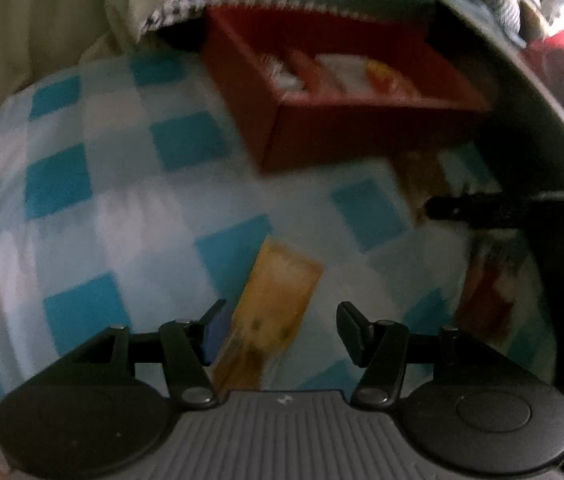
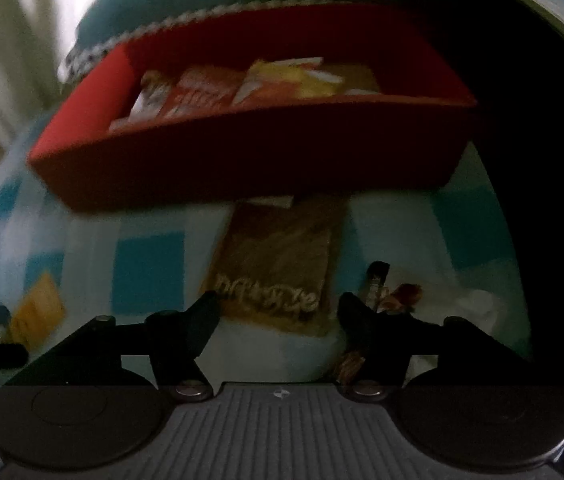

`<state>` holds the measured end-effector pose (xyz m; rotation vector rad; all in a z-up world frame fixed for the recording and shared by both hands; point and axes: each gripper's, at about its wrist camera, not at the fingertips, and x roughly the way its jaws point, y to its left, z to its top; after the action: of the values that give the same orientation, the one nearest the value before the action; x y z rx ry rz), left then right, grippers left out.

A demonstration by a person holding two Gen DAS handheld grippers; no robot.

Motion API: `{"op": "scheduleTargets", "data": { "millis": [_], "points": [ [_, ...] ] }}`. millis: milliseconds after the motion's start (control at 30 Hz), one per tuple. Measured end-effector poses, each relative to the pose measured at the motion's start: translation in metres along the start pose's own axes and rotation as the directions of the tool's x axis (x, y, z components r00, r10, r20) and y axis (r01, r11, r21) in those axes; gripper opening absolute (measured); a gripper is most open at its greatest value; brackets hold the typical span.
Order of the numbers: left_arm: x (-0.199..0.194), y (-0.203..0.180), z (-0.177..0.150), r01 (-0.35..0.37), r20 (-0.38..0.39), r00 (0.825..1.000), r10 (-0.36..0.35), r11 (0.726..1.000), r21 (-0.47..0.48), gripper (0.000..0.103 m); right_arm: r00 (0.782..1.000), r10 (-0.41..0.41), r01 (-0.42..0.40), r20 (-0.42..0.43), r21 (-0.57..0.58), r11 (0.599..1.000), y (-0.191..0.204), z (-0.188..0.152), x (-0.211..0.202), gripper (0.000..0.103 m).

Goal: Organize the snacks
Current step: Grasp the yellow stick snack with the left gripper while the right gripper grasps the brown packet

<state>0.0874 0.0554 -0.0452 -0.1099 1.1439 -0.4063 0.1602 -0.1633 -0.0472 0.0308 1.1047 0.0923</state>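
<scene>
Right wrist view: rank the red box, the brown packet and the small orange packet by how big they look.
1. red box
2. brown packet, though it lies nearer the camera
3. small orange packet, at the left edge, clearly smallest

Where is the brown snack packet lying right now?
In the right wrist view the brown snack packet lies flat on the checked cloth, just in front of the red box, ahead of the right hand-held gripper.
</scene>
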Motion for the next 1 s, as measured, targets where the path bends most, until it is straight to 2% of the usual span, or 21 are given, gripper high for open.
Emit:
{"op": "scheduleTargets", "data": {
  "millis": [67, 100, 133, 167, 233, 300, 367, 433, 500, 667, 733, 833, 933, 1000],
  "points": [
    [0.002, -0.006, 0.014, 0.019, 0.027, 0.999, -0.018, 1.000, -0.021, 0.051, 0.999, -0.016, 0.015, 0.038, 0.011, 1.000, 0.000, 0.006, -0.002, 0.079],
    [0.004, -0.010, 0.021, 0.025, 0.037, 0.999, -0.024, 0.999, -0.027, 0.051, 0.998, -0.022, 0.021, 0.059, 0.011, 1.000, 0.001, 0.012, 0.000, 0.089],
    [0.007, -0.014, 0.028, 0.020, 0.050, 0.999, -0.019, 0.999, -0.026, 0.051, 0.996, -0.023, 0.023, 0.087, 0.009, 1.000, 0.002, 0.016, 0.002, 0.094],
    [0.010, -0.017, 0.033, 0.003, 0.063, 0.998, -0.002, 1.000, -0.026, 0.051, 0.994, -0.020, 0.020, 0.108, 0.000, 1.000, 0.004, 0.020, 0.006, 0.094],
    [0.019, -0.022, 0.043, -0.044, 0.090, 0.995, 0.045, 0.999, -0.022, 0.051, 0.996, -0.004, 0.005, 0.092, -0.009, 1.000, 0.006, 0.028, 0.021, 0.099],
    [0.031, -0.022, 0.051, -0.082, 0.101, 0.991, 0.083, 0.996, -0.018, 0.049, 0.995, -0.031, 0.034, 0.093, -0.033, 0.999, 0.009, 0.026, 0.036, 0.103],
    [0.044, -0.018, 0.060, -0.111, 0.094, 0.989, 0.115, 0.993, -0.041, 0.041, 0.992, -0.084, 0.095, 0.099, -0.115, 0.989, 0.019, 0.023, 0.039, 0.102],
    [0.049, -0.013, 0.070, -0.113, 0.097, 0.988, 0.120, 0.991, -0.075, 0.038, 0.995, -0.066, 0.074, 0.076, -0.105, 0.992, 0.015, 0.026, 0.039, 0.101],
    [0.051, -0.010, 0.080, -0.105, 0.079, 0.991, 0.112, 0.991, -0.086, 0.038, 0.997, -0.050, 0.058, 0.056, -0.144, 0.988, 0.013, 0.026, 0.037, 0.098],
    [0.046, -0.011, 0.078, -0.086, 0.080, 0.993, 0.093, 0.993, -0.083, 0.039, 1.000, -0.011, 0.012, 0.007, -0.227, 0.974, 0.022, 0.014, 0.026, 0.092],
    [0.044, -0.008, 0.078, -0.061, 0.085, 0.994, 0.070, 0.993, -0.105, 0.039, 1.000, 0.017, -0.021, -0.017, -0.253, 0.967, 0.029, 0.005, 0.021, 0.090],
    [0.047, -0.010, 0.079, -0.080, 0.089, 0.992, 0.087, 0.993, -0.085, 0.038, 0.998, 0.034, -0.053, -0.061, -0.361, 0.931, 0.048, -0.017, 0.010, 0.087],
    [0.048, -0.009, 0.082, -0.066, 0.079, 0.994, 0.072, 0.994, -0.084, 0.039, 0.983, 0.126, -0.168, -0.134, -0.378, 0.910, 0.056, -0.038, -0.005, 0.082],
    [0.050, -0.008, 0.081, -0.064, 0.080, 0.994, 0.070, 0.995, -0.073, 0.039, 0.981, 0.136, -0.177, -0.141, -0.344, 0.922, 0.052, -0.048, -0.012, 0.082]
  ]
}}
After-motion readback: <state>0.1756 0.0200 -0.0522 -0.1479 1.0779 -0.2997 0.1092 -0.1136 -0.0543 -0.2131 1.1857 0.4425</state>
